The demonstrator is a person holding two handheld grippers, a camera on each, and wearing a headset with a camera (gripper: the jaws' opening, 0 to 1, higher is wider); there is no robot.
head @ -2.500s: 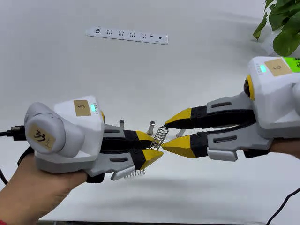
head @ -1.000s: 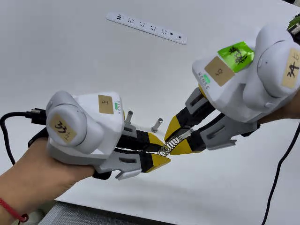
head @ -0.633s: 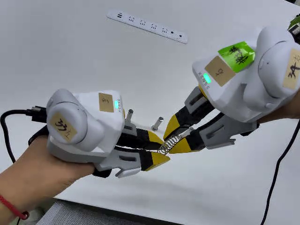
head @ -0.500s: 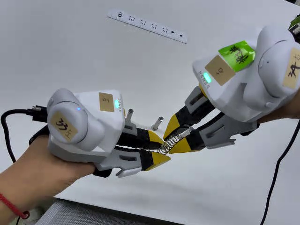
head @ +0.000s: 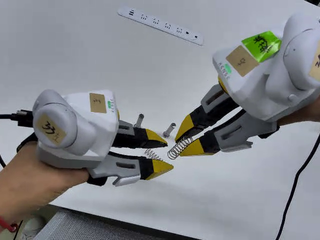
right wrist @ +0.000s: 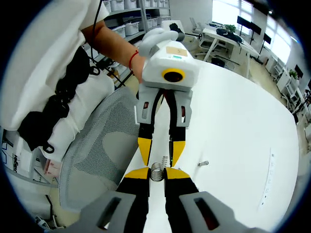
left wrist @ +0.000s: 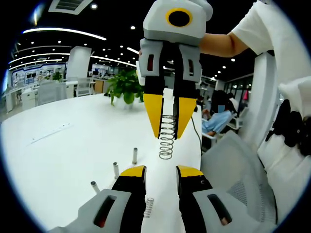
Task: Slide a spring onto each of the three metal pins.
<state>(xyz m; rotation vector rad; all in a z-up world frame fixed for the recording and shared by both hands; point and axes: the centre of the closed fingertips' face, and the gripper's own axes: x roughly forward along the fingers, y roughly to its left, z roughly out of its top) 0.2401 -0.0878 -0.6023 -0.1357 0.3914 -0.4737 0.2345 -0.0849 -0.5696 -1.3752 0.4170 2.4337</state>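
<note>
Yellow tips of the left gripper (head: 169,155) are spread apart, low over the white table (head: 100,60), and they hold nothing. Under the gap between them one loose spring (head: 151,154) lies on the table. Just beyond it, the right gripper (head: 178,147) comes down from the upper right. Its two tips pinch a second spring (head: 175,150) near one end, and the free end points toward the left gripper. This makes two springs in all. In the left gripper view three metal pins (left wrist: 116,170) stand upright in one row on the table, to the left of the held spring and apart from it. Farther away lies one white power strip (head: 160,25). Past the far end of the table there is one green plant (left wrist: 124,87).
</note>
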